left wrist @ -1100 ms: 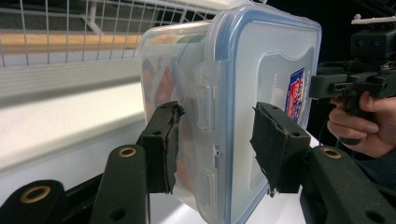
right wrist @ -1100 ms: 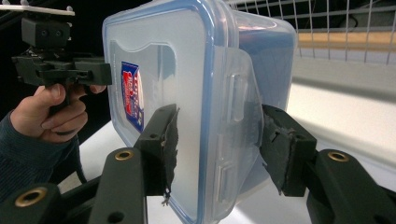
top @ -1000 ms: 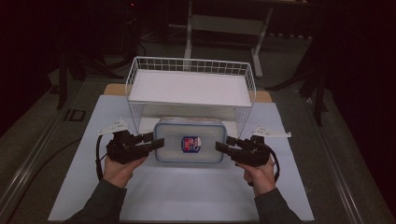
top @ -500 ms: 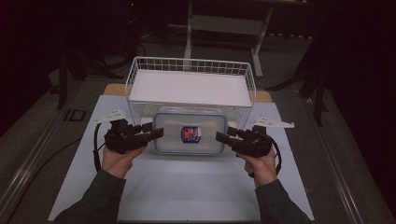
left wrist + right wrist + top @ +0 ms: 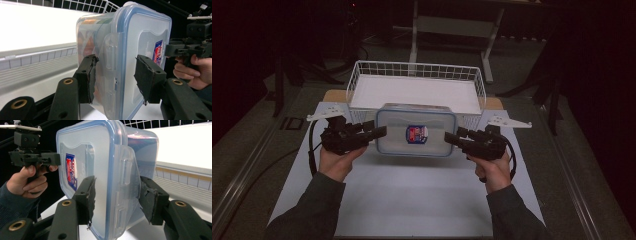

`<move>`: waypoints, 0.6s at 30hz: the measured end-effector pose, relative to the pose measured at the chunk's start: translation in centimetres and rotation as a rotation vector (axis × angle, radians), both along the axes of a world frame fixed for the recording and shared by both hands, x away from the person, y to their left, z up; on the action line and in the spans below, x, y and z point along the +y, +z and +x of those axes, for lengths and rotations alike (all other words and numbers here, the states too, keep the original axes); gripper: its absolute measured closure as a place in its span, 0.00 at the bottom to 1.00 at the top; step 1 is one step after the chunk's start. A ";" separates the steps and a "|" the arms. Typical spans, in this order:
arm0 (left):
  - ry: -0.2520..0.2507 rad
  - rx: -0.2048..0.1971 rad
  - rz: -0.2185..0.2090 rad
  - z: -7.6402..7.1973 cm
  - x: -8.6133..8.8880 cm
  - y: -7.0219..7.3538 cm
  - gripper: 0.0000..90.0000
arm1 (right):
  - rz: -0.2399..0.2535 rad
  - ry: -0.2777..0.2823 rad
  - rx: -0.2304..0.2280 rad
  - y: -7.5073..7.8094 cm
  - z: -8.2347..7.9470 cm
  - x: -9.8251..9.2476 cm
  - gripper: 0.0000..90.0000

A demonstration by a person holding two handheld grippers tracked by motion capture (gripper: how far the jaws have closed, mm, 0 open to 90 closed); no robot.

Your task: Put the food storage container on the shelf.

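Observation:
A clear plastic container [image 5: 416,134] with a blue-rimmed lid and a red and blue label is held off the table, just in front of the wire basket. My left gripper [image 5: 381,131] is shut on its left end and my right gripper [image 5: 451,137] on its right end. In the left gripper view the container [image 5: 125,50] sits on edge between the pads of the left gripper [image 5: 115,75], one pad on the body and one on the lid. The right gripper view has the right gripper [image 5: 117,195] clamping the container [image 5: 100,170] over its side latch.
A white wire basket [image 5: 417,65] with a white floor stands right behind the container. A white mat [image 5: 412,200] covers the table beneath. Dark floor and a metal stand lie beyond the table.
Both hands have risen together, lifting the container off the mat to about the height of the basket's front rim. The grip on each end looks unchanged.

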State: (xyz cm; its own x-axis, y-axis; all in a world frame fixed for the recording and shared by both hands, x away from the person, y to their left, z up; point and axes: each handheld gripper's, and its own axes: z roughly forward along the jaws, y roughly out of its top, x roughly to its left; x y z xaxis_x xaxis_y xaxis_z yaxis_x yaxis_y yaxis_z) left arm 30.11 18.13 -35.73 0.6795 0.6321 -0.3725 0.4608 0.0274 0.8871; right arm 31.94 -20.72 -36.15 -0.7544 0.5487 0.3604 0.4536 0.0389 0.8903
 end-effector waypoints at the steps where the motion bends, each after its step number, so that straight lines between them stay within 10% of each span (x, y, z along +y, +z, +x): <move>1: -0.002 -0.002 0.003 0.1 0.0 0.2 0.58 | 0.001 -0.001 -0.002 0.2 0.1 0.0 0.54; 18: 0.016 -0.042 -0.037 1.8 0.1 3.0 0.58 | 0.019 -0.002 -0.038 3.2 1.8 -0.1 0.55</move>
